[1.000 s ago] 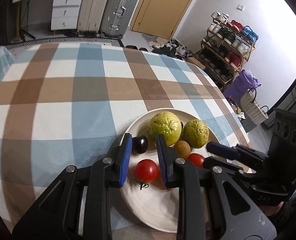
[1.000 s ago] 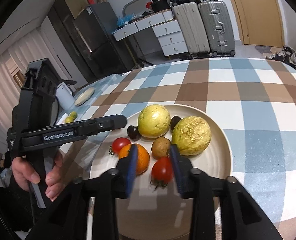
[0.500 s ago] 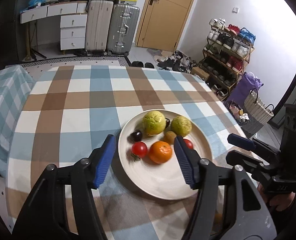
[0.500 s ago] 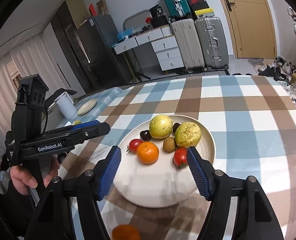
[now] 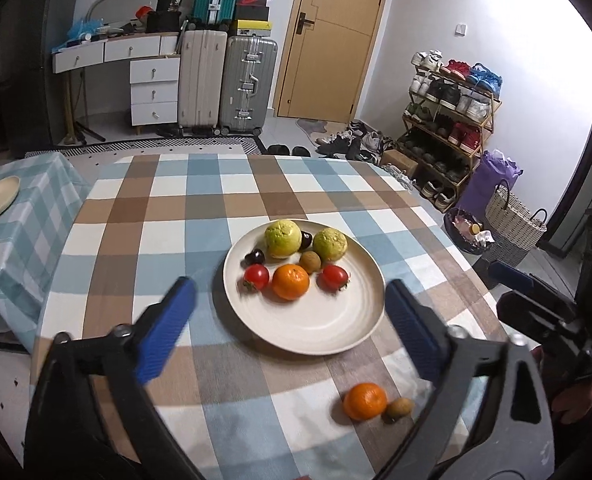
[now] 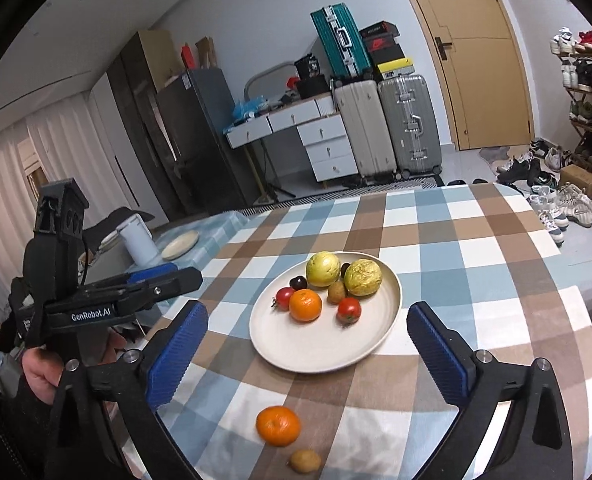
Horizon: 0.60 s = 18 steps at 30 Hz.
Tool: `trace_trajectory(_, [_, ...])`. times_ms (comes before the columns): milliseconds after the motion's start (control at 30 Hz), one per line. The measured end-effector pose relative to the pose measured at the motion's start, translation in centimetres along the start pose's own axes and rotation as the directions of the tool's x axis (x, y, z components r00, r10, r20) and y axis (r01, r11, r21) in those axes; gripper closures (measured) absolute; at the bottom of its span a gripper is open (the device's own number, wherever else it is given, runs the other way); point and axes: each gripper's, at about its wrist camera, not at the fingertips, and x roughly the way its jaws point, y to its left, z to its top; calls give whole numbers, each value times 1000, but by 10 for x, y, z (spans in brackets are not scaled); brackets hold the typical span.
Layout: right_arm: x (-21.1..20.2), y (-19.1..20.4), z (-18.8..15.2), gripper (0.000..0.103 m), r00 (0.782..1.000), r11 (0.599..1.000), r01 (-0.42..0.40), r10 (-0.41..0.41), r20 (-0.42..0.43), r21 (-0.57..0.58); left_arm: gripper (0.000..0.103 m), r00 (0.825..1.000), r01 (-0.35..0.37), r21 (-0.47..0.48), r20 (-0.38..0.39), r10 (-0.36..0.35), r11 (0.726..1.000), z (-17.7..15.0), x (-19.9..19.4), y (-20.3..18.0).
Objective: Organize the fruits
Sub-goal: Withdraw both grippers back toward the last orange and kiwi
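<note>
We hold the left gripper (image 5: 288, 320) and right gripper (image 6: 308, 344) above the checked worktop (image 6: 476, 248), jaws wide and empty. Between picks, we judge: a mandarin (image 6: 278, 426) and kiwi (image 6: 305, 461) lie off the plate (image 6: 324, 356), nearer us; next we lower onto one.

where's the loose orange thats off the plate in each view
Left wrist: loose orange low, right of centre, beside a kiwi.
Right wrist: loose orange low, left of centre, kiwi below it.
Shared landmark: the plate just beyond it.
</note>
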Motion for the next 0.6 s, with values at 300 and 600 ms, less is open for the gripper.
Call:
trace_trajectory(300, [-31,7,-28,0,1000,1000,5,-5,13,-27,1,1000,-7,-36,12,7,999,-38,-22,-11])
trace_trajectory(600, [-30,12,-66,0,998,999,-16,14,-57,-34,1,1000,-7,-91,-26,5,996,-82,-12,-7])
